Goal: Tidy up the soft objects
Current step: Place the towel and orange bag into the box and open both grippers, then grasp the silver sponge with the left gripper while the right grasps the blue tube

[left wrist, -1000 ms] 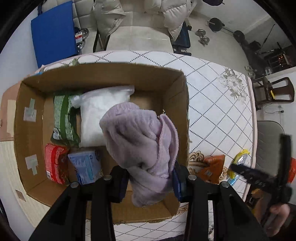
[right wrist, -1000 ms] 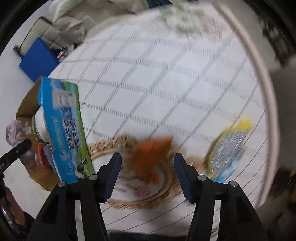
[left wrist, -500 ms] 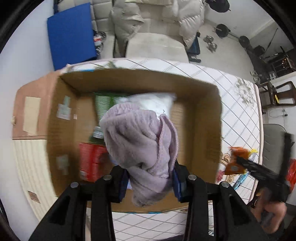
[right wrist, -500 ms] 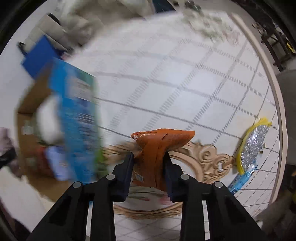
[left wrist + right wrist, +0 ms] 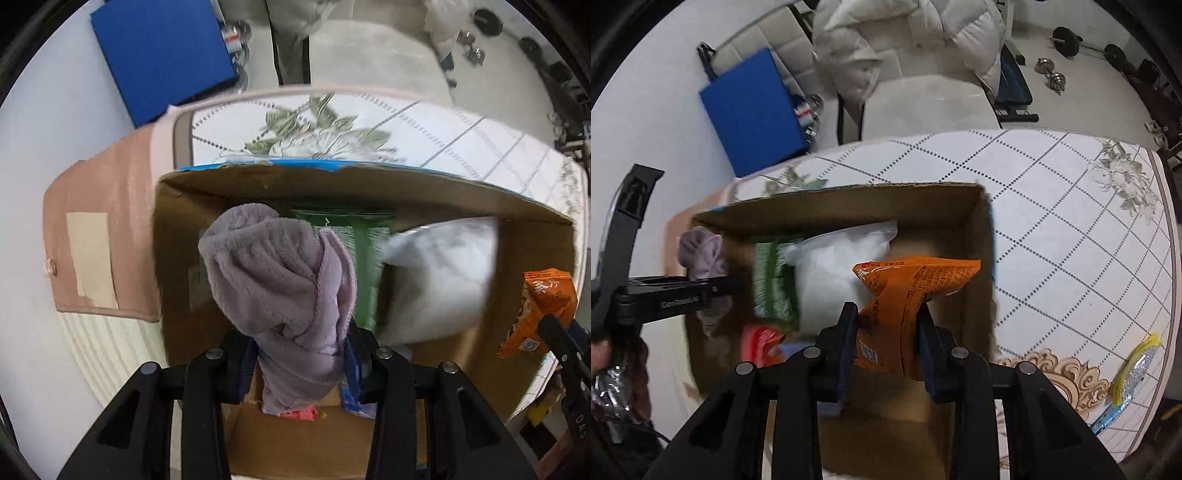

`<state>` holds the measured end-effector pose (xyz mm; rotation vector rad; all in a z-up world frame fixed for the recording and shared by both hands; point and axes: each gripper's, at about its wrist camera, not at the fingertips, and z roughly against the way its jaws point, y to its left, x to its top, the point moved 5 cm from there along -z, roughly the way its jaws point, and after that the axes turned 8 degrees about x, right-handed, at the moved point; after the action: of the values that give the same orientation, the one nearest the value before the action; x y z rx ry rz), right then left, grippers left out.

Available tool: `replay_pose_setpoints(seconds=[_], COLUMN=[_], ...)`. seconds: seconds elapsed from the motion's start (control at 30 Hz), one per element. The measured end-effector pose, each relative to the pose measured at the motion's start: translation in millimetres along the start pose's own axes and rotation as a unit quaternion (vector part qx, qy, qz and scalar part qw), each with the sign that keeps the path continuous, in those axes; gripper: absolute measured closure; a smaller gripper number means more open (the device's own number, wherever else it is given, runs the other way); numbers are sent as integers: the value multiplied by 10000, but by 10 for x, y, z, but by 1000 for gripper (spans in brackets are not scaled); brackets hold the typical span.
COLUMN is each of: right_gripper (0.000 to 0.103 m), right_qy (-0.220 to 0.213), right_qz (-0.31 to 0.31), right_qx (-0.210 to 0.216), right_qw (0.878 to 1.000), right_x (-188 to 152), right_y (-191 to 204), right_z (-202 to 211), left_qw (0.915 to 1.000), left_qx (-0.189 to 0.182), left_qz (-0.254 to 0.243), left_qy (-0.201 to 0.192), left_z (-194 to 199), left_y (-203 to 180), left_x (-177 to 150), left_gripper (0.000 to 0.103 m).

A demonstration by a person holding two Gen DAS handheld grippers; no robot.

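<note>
- Jaws, left wrist view: left gripper clamped on the lilac fleece towel; the towel bunches up and forward of the fingertips, its tail hanging down between them.
- Towel sits over the near-left part of the open cardboard box.
- Inside the box beyond the towel: green packet, and to its right a white plastic bag, blurred.
- Right edge of this view: orange snack packet held over the box's right wall by the right gripper's dark finger.
- Right wrist view: right gripper closed on the orange snack packet; the pads pinch its lower half, and the top fans out forward of the tips.
- Packet hangs over the box interior, near the right wall, in front of the white plastic bag.
- Left of the bag: green packet; red packet at near-left.
- Left gripper with the lilac towel is at the box's left wall.
- On the tablecloth right of the box: yellow-and-silver packet, well apart from the jaws.
</note>
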<state>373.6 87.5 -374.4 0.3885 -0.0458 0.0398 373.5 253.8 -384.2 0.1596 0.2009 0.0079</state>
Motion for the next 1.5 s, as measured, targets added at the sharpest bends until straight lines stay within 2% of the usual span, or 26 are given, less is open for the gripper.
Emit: replay_pose_setpoints(seconds=[0.1,0.33,0.4,0.43,0.47,0.5,0.6,0.63,0.73,0.77,1.07,1.3,1.5], right_gripper=[70,68,50,32,24,23,20,15,7,0,0,0,0], right_qy=[63,221,259,257,266,278,268,271,245,233,-308,-822,-984], right_qz=[-103,-160,-197,-213,-218,-217,-169,-126,36,80,353,559,549], right_qx=[-70,-274,-320,-307,-262,-246,-293,-290,-336,-350,-470,-742,-453], right_qw=[9999,9993,9990,9990,9991,9991,9991,9991,9991,9991,9978,9923,9926], right_x=[63,163,171,184,178,167,126,98,-16,-62,-666,-1116,-1462], right_y=[-41,-133,-145,-133,-127,-124,-119,-110,-79,-68,14,45,97], right_z=[-178,-419,-411,-406,-392,-372,-282,-243,-109,-64,465,971,1319], left_qw=[9998,9996,9996,9996,9996,9995,9990,9986,9975,9970,9863,9714,9626], left_qx=[158,108,-7,-58,-138,-234,-364,-404,-435,-434,-428,-176,-72], left_qz=[0,-46,17,51,66,86,200,238,276,275,451,675,726], left_qy=[151,268,271,257,230,168,-146,-232,-487,-570,-1531,-2269,-2610], left_z=[-169,-219,-185,-156,-116,-67,108,167,314,357,856,1304,1560], left_y=[59,35,38,39,28,23,31,20,-17,-37,-159,-176,-201], left_x=[104,139,108,95,81,63,-6,-49,-230,-298,-1039,-1578,-1937], left_gripper=[66,63,57,48,42,30,15,11,4,2,1,1,1])
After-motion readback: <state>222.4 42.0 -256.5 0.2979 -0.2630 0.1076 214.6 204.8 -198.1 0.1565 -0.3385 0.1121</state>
